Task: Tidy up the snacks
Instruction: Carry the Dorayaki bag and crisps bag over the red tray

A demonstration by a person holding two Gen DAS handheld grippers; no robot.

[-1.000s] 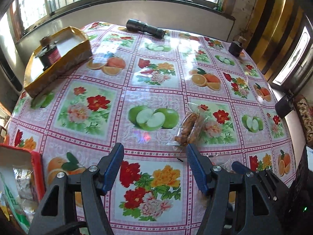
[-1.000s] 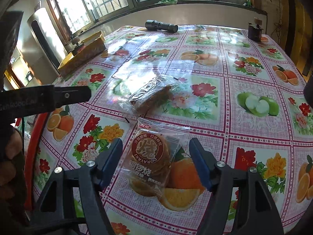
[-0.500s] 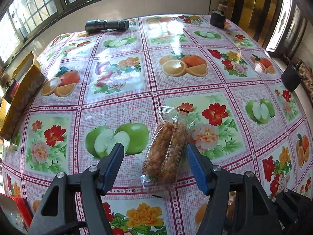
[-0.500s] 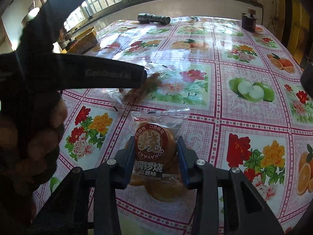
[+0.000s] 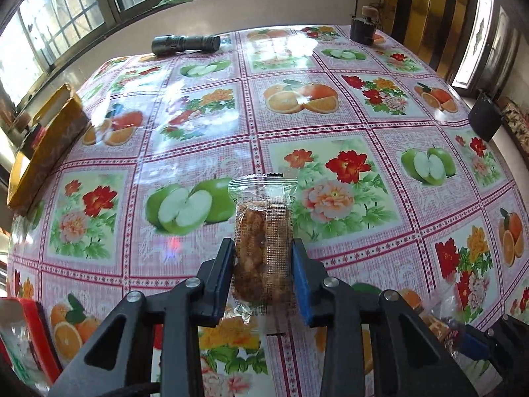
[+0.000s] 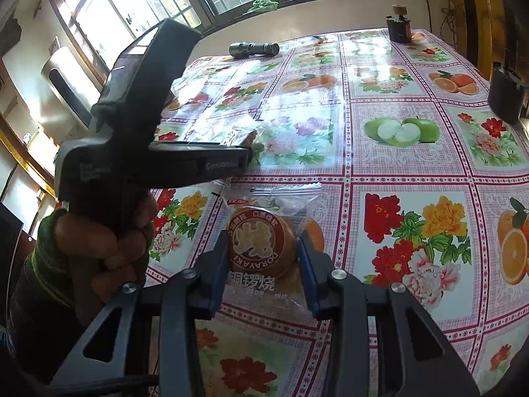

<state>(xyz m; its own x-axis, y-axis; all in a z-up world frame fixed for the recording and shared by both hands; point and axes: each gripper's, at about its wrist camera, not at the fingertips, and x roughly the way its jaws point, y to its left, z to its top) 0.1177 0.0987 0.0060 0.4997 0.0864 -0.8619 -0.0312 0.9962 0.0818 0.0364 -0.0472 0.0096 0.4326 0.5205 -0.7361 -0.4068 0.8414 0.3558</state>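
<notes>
My left gripper (image 5: 263, 248) is shut on a clear packet of brown crispy snack (image 5: 263, 244) that lies on the flowered tablecloth (image 5: 198, 125). My right gripper (image 6: 263, 241) is shut on a dorayaki packet (image 6: 261, 241) with a round brown label, low over the cloth. In the right wrist view the left gripper's black body (image 6: 148, 125) and the hand holding it fill the left side and hide most of the crispy snack packet. The dorayaki packet shows partly at the lower right of the left wrist view (image 5: 439, 317).
A red box (image 5: 29, 334) with packets sits at the near left table edge. A yellow box (image 5: 46, 145) stands at the far left. A black flashlight (image 5: 185, 43) lies at the back. A dark jar (image 5: 363, 28) and a black cup (image 5: 484, 120) stand on the right.
My left gripper moved forward over the crispy snack packet and closed on it. My right gripper closed on the dorayaki packet and stays shut on it.
</notes>
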